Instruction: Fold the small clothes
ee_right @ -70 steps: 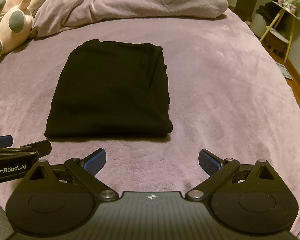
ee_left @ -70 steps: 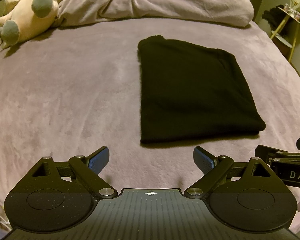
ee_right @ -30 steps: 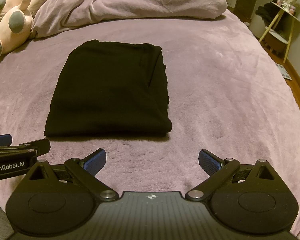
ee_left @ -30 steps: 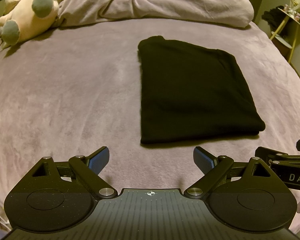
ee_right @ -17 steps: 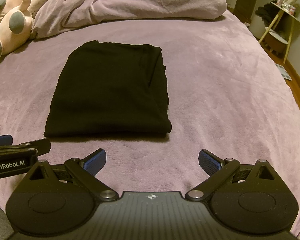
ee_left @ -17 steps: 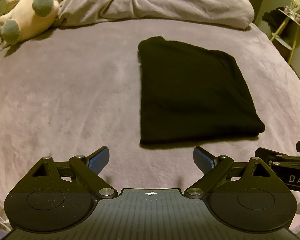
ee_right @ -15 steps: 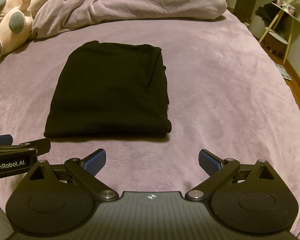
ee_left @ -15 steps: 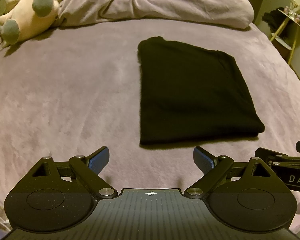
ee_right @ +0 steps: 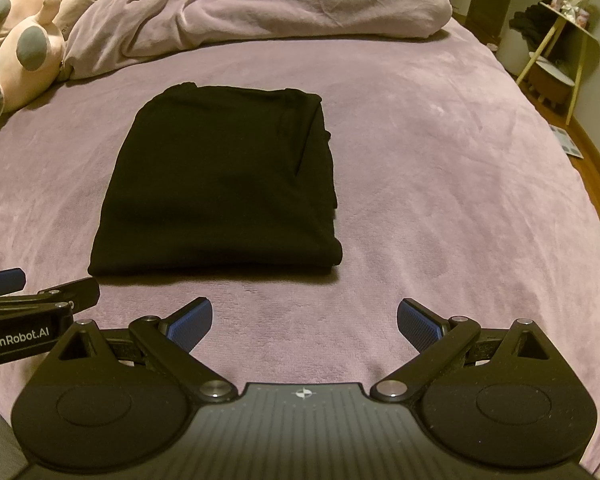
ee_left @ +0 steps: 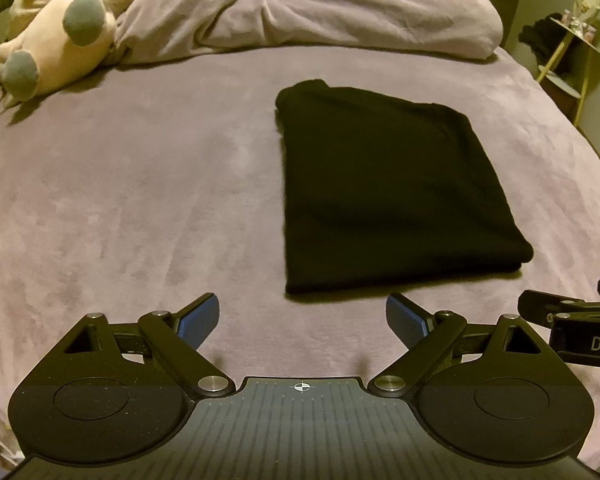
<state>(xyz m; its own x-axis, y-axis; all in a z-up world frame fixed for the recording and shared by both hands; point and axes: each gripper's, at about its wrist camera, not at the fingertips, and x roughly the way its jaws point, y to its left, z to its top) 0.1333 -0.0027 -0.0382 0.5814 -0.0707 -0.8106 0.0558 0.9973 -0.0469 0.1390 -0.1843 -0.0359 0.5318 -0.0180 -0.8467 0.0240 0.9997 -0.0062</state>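
Black garment [ee_left: 392, 196] lies folded into a flat, roughly rectangular stack on the bed [ee_left: 140, 184], on the mauve plush cover, about mid-bed. Near edge of the stack is a rounded fold; the stacked layer edges show along its right side in the right wrist view [ee_right: 220, 184].

Left tongs [ee_left: 302, 320]: spread wide, nothing between the blue pads [ee_left: 198, 322]. They sit above the cover, near the front edge of the bed. The garment is ahead of them and offset to the right: its near-left corner falls roughly over the gap between the fingers, close to but apart from the pads.

Right tongs [ee_right: 304, 324]: also spread wide, holding nothing. The garment is ahead and offset to the left; its near-right corner lies just beyond the gap, not touching the pads [ee_right: 190, 324].

Each tool shows at the edge of the other's view, so the two are side by side with the garment's near edge spanning the space in front of both. No contact with the cloth in either view.

Background: bunched duvet [ee_left: 308, 12] of the same colour at the head of the bed; pink plush toy [ee_left: 56, 40] with grey feet at far left. A small side stand [ee_right: 556, 52] beyond the right side of the bed; items on it are too dim to identify, possibly dark clothing.
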